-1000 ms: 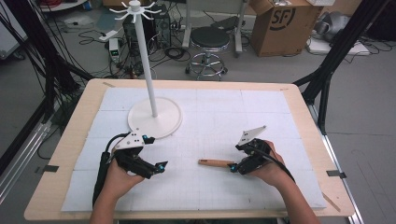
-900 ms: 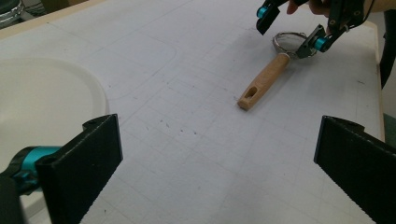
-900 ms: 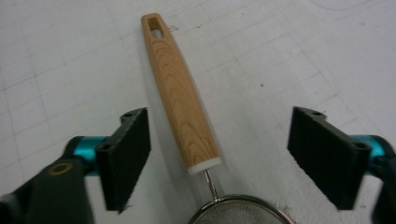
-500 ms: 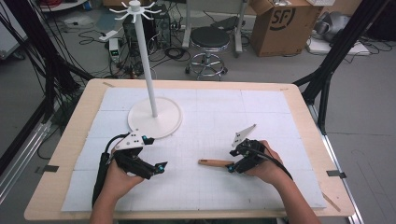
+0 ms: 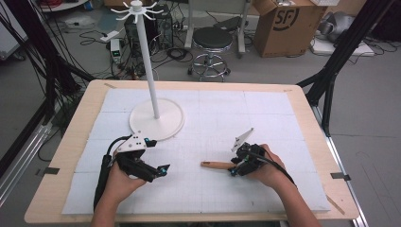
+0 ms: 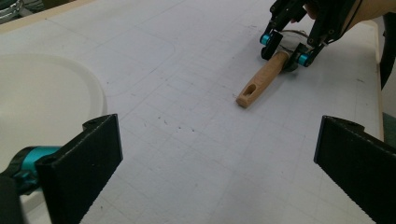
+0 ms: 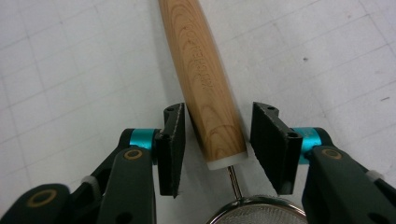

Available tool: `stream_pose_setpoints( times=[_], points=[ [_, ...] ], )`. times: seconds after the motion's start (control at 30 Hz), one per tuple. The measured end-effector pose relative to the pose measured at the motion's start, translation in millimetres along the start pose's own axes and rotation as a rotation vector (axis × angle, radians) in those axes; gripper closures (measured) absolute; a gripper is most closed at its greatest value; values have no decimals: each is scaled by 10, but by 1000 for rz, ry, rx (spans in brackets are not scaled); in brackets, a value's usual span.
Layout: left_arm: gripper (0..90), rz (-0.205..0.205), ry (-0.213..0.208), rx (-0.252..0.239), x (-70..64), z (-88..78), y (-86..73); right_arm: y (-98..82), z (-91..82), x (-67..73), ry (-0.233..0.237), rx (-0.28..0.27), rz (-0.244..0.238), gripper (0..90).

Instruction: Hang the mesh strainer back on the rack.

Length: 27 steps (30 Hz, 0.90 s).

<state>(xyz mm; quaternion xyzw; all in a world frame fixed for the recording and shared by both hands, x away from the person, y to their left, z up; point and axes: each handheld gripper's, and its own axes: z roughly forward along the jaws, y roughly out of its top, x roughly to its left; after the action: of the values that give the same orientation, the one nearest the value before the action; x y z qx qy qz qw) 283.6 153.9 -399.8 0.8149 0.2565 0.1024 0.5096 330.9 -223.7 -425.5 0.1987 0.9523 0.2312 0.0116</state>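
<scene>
In the high view, the small strainer (image 5: pixel 218 165) lies flat on the white mat (image 5: pixel 283 123), and its wooden handle points to the person's left. The right gripper (image 5: pixel 235 169) is over the inner end of this handle. Its jaws have just been closing, with the handle between them. The left gripper (image 5: pixel 161 170) rests apart from it, near the white stand (image 5: pixel 156 118).

In the left gripper view, its own jaws stand wide apart with nothing between them. Farther away, the strainer (image 6: pixel 260 80) lies with its handle's free end towards this camera.

In the right gripper view, the pads (image 7: pixel 171 144) stand on both sides of the wooden handle (image 7: pixel 208 74), but a small gap remains on each side, so the grip is not made yet. The mesh bowl (image 7: pixel 256 212) begins just behind a thin wire.

I judge the strainer to be light and its handle stiff, but smooth and round, so it can roll between the pads. The mesh and the wire look easy to bend; the wood near the white collar is the better place to take hold.
</scene>
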Motion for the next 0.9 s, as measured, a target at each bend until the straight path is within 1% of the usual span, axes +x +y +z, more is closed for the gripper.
stream_pose_setpoints(
  times=[0.1,0.23,0.3,0.33,0.57,0.7,0.73,0.77,0.8,0.87,0.9],
  points=[
    [16,4,0,0,1,3,2,2,-2,4,-14,3,-2,614],
    [16,7,2,6,1,6,2,10,-2,27,-34,12,-14,629],
    [16,7,0,8,0,10,1,10,-5,31,-36,13,-14,674],
    [16,8,0,8,-1,11,1,10,-10,31,-34,15,-13,678],
    [16,5,1,8,1,13,-1,8,-9,32,-30,11,-3,668],
    [16,5,2,10,0,14,-1,14,-8,25,-25,9,-10,646],
    [16,5,2,11,0,14,-1,16,-4,24,-17,5,-9,644],
    [16,-1,2,6,-3,17,-3,26,-3,23,-23,13,-11,645],
    [16,5,1,11,0,15,-2,35,0,23,-22,20,-15,645],
    [16,3,2,9,-2,16,-3,68,7,26,-23,42,-24,647],
    [16,4,2,10,-1,15,-2,68,7,26,-23,42,-24,647]
  ],
)
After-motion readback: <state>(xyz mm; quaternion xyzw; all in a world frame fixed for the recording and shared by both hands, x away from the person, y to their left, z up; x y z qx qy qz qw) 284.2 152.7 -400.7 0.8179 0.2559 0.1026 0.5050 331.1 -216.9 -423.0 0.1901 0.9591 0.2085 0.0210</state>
